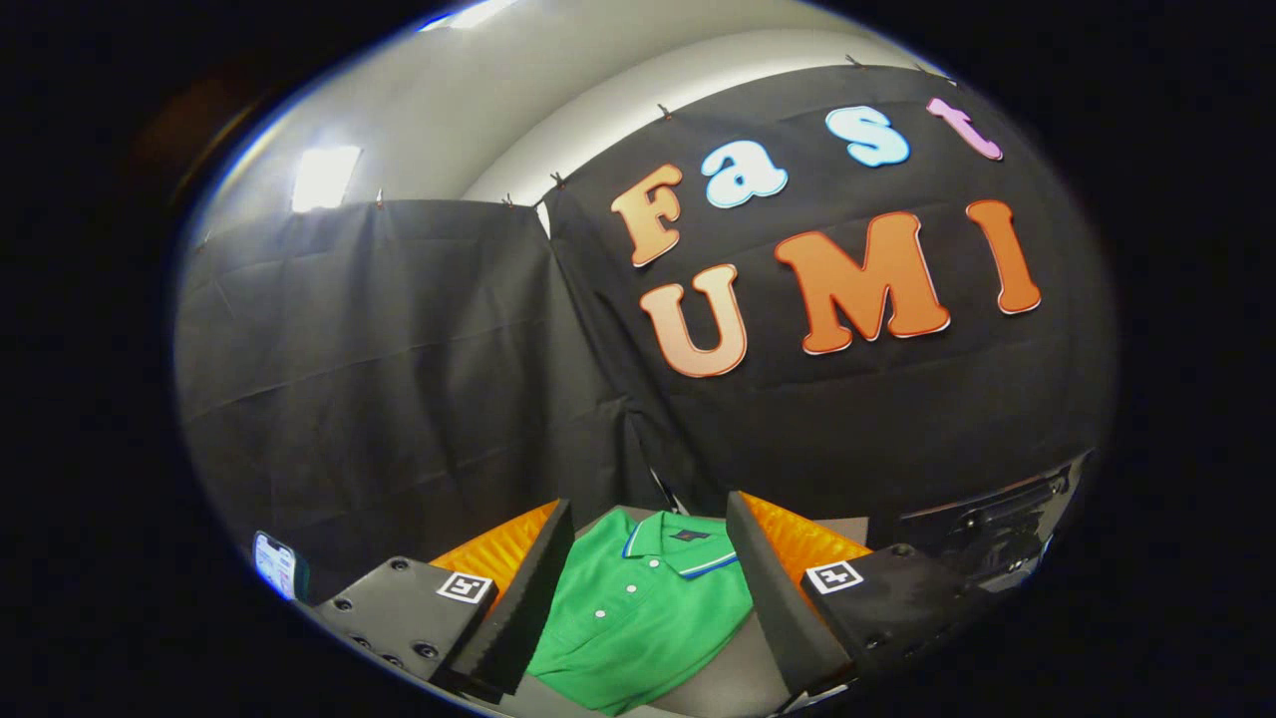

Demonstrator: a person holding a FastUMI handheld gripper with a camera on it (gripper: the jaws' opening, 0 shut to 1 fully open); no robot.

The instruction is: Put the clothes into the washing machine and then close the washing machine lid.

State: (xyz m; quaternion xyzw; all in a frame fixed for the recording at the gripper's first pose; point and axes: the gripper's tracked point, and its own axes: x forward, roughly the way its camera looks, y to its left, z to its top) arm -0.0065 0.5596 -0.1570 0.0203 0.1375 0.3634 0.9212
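- The gripper sits at the bottom centre of the frame with its two fingers spread wide apart, gripping nothing; each finger is a wedge-shaped block with a ribbed pad on the inner side.
- Between and just ahead of the fingers lies the green polo shirt, flat on a grey surface, collar pointing away, buttoned placket showing.
- The collar has a thin striped edge, and a small dark mark sits inside the neck.
- By my judgement the shirt is light, soft and limp; it will fold and drape once lifted, so a pinch on a bunched fold near the collar or chest should hold better than a single flat layer, which could slip out.
- At the lower right, beyond the right finger, a glossy dark curved part may belong to the washing machine; I cannot tell for sure.
- At the lower left, a small lit phone screen stands near the cloth wall.
- Black wrinkled cloth hangs across the middle, pale ceiling above.
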